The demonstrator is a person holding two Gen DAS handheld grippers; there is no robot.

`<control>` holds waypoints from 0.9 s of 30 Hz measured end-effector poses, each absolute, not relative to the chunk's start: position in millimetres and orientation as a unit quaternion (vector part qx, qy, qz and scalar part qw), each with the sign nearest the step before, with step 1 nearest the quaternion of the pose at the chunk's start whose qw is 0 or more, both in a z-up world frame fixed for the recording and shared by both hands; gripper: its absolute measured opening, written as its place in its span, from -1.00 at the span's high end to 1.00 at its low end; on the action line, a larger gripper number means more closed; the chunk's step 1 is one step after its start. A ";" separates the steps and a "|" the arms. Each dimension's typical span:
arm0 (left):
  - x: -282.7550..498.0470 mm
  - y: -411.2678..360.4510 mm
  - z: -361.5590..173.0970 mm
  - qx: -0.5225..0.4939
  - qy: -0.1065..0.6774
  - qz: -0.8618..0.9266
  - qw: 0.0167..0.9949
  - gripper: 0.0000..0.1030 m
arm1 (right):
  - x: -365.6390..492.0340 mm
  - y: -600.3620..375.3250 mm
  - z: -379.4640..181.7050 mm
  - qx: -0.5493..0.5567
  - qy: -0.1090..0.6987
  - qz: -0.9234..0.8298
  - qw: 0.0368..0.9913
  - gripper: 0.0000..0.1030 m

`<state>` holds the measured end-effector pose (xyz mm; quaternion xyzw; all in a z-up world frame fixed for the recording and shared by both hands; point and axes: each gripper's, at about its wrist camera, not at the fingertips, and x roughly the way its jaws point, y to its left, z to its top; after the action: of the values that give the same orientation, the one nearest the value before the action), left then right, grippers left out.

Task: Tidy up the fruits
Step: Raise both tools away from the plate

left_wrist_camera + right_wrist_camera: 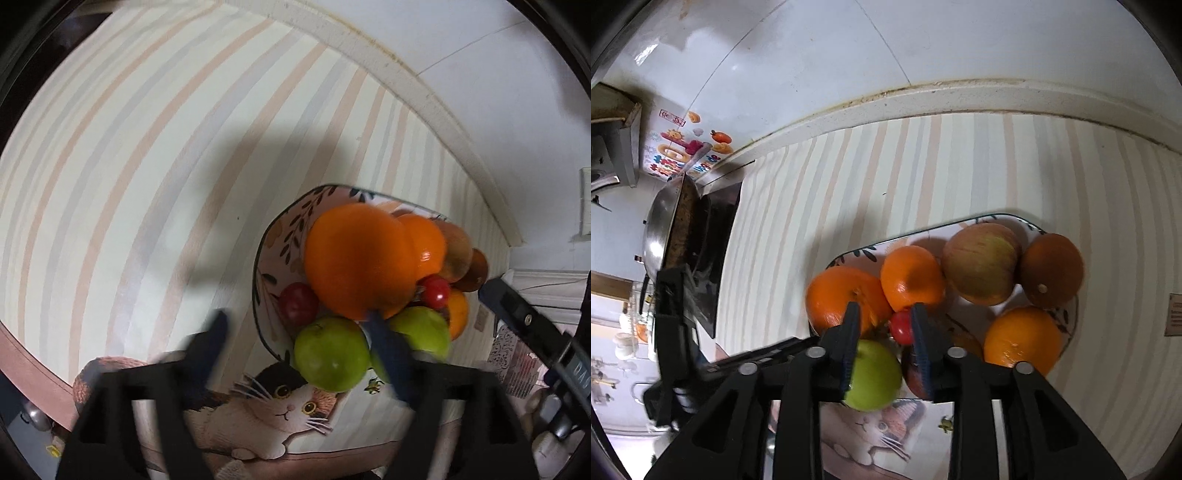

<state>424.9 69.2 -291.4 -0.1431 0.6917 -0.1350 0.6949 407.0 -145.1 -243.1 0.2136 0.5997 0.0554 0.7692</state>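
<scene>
1. The fruit sits heaped on a patterned plate [967, 225] on the striped cloth [147, 147]: oranges, green apples, a streaky apple [980, 264], a dark brown fruit [1052, 269] and small red tomatoes.
2. I judge the oranges firm, fairly heavy and round, with a pebbled skin that should give the pads some bite. I would take one across its widest part.
3. The green apples look hard and waxy, so likely slippery. A grip off centre could squirt one out and set the heap rolling.
4. The small tomato [901, 326] is probably light, soft and thin-skinned. It wants only gentle pressure.
5. My left gripper [299, 332] stands wide and holds nothing. Its right finger [384, 347] lies over the gap between the two green apples, with its tip at the lower edge of the big orange [354, 258]. Its left finger hangs off the plate over the cloth.
6. My right gripper [884, 325] is partly parted, pointing steeply down over the near side of the heap. The tomato shows in the gap near its tips and a green apple [873, 376] shows lower between the fingers. I see no pad pressing on either, so it grips nothing.
</scene>
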 end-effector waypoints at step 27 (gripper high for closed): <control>332.4 2.2 -188.0 -0.048 0.588 -0.012 0.807 -0.74 | 328.0 -196.1 -181.0 0.026 0.565 0.016 0.824 -0.87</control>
<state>332.4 2.2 -188.0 -0.0477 0.5884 -0.0118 0.8070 328.0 -196.1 -181.0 0.0259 0.5651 0.0164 0.8244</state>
